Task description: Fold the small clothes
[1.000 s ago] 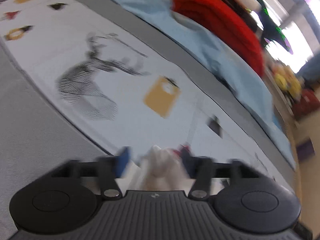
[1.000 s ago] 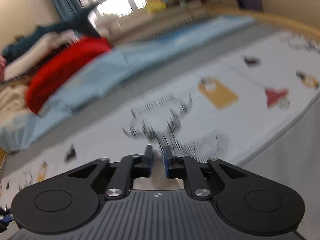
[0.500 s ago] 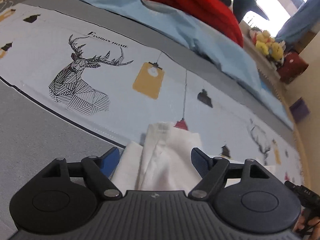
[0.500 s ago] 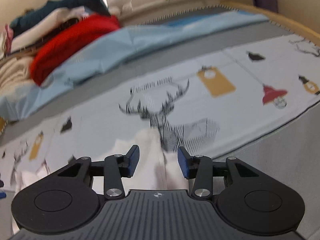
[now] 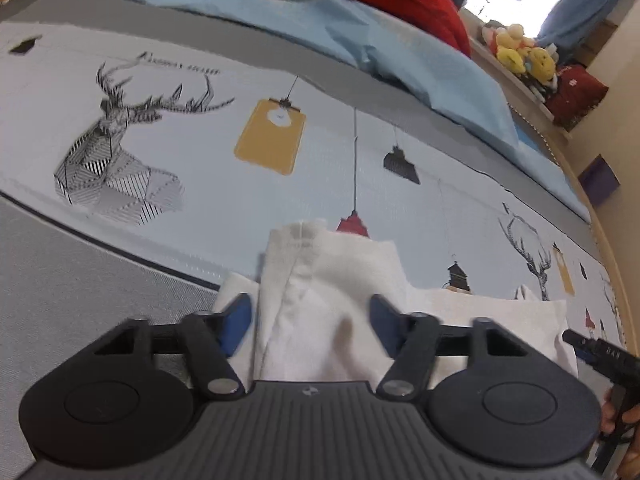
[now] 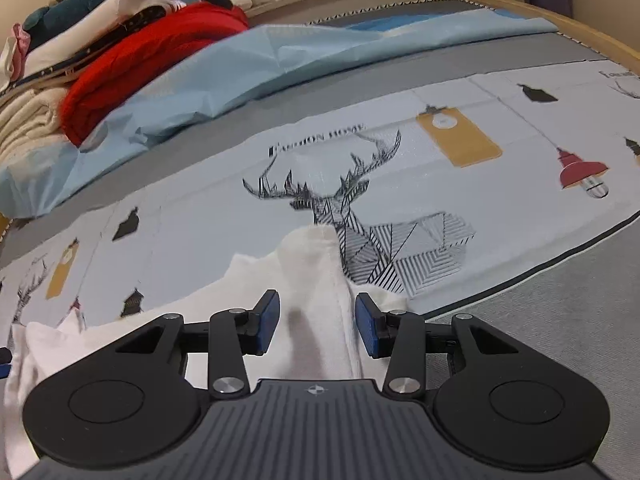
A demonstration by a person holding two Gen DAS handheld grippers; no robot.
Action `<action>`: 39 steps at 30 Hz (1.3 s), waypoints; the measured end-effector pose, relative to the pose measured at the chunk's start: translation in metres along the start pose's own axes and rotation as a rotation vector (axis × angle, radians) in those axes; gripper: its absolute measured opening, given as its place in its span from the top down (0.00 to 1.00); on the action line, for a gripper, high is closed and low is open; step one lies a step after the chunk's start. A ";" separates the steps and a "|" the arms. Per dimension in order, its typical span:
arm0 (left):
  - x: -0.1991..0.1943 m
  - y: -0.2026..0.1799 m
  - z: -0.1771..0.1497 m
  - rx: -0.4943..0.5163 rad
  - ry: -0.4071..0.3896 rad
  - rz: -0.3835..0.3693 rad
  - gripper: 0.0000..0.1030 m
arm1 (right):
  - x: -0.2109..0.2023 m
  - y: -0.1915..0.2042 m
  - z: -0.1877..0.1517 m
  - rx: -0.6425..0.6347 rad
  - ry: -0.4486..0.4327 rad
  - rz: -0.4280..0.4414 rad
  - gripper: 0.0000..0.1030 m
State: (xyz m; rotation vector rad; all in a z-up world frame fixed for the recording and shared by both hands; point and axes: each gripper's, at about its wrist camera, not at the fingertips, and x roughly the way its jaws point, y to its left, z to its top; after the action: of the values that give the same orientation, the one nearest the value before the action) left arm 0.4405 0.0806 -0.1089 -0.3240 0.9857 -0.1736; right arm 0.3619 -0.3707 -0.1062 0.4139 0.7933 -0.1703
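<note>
A small white garment point(image 5: 328, 264) lies bunched on the printed bed sheet point(image 5: 224, 200), with a raised fold running up between my left gripper point(image 5: 310, 318) jaws. Those jaws are closing around the fold, and small gaps still show beside the blue pads point(image 5: 236, 316). In the right wrist view another fold of the same white garment point(image 6: 312, 264) stands between the jaws of my right gripper point(image 6: 316, 324), which is open with its pads clear of the cloth. The rest of the garment spreads low towards the left there. A hand on the other gripper's handle point(image 5: 616, 412) shows at the left view's right edge.
The deer print point(image 6: 360, 224) lies just beyond the garment. A light blue cloth point(image 6: 248, 68) lies crumpled further back, then a red knit point(image 6: 152, 56) and a pile of clothes point(image 6: 36, 112). Plush toys point(image 5: 520, 52) sit on a ledge. The wooden bed frame point(image 6: 592, 36) borders the far side.
Both grippers have sunk closer to the bed and rolled. The right jaws have gone from nearly shut on the white cloth to apart. The left jaws have narrowed around their fold.
</note>
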 end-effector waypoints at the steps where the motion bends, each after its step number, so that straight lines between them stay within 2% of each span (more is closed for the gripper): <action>1: 0.003 0.003 -0.001 -0.020 0.008 -0.002 0.60 | 0.003 0.001 -0.002 0.000 0.007 0.005 0.63; 2: 0.006 0.006 -0.001 -0.045 0.013 0.002 0.79 | 0.004 0.002 -0.004 -0.007 0.012 0.008 0.86; 3: 0.005 0.009 0.001 -0.066 0.005 0.016 0.86 | 0.005 0.004 -0.004 -0.026 0.012 -0.002 0.94; 5: -0.005 0.019 0.005 -0.139 -0.033 0.021 0.88 | -0.001 0.008 -0.003 -0.058 -0.016 -0.041 0.94; 7: -0.018 0.029 0.009 -0.202 -0.079 0.012 0.90 | -0.014 0.006 0.003 -0.017 -0.051 -0.036 0.94; 9: -0.024 0.036 0.011 -0.219 -0.115 0.052 0.90 | -0.027 0.004 0.008 -0.005 -0.095 -0.044 0.94; 12: -0.015 0.050 0.009 -0.246 -0.071 0.088 0.90 | -0.030 -0.001 0.011 0.008 -0.115 -0.086 0.94; 15: -0.010 0.052 0.006 -0.253 -0.036 0.068 0.88 | -0.009 -0.007 0.004 0.001 -0.032 -0.067 0.89; 16: -0.013 0.051 0.007 -0.247 -0.032 0.046 0.88 | -0.004 -0.009 0.002 0.010 -0.010 -0.063 0.83; 17: -0.017 0.049 0.008 -0.239 -0.034 0.021 0.85 | -0.003 -0.011 0.001 0.023 -0.007 -0.059 0.70; 19: -0.029 0.044 0.010 -0.207 -0.057 -0.003 0.78 | -0.007 -0.014 0.003 0.045 -0.018 -0.038 0.58; 20: -0.035 0.041 0.009 -0.185 -0.063 -0.006 0.68 | -0.011 -0.015 0.005 0.062 -0.034 -0.033 0.57; 21: -0.040 0.039 0.008 -0.159 -0.067 -0.011 0.65 | -0.016 -0.017 0.007 0.080 -0.053 -0.031 0.57; 24: -0.050 0.031 -0.001 -0.077 -0.037 -0.035 0.64 | -0.031 -0.022 0.011 0.096 -0.077 -0.024 0.56; 27: -0.069 0.025 -0.025 0.004 0.003 -0.046 0.64 | -0.053 -0.027 0.006 0.074 -0.072 -0.012 0.56; 31: -0.100 0.017 -0.066 0.092 0.037 -0.011 0.62 | -0.102 -0.030 -0.019 0.033 -0.049 0.007 0.56; 36: -0.127 0.022 -0.124 0.065 0.080 -0.018 0.62 | -0.155 -0.047 -0.065 0.073 -0.051 0.046 0.56; 39: -0.130 0.018 -0.146 0.103 0.086 0.031 0.61 | -0.166 -0.059 -0.096 0.092 -0.006 0.040 0.55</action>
State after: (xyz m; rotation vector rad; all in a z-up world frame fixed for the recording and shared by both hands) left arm 0.2472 0.1071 -0.0876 -0.2084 1.0621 -0.2106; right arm 0.1660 -0.3850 -0.0641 0.5162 0.7722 -0.1710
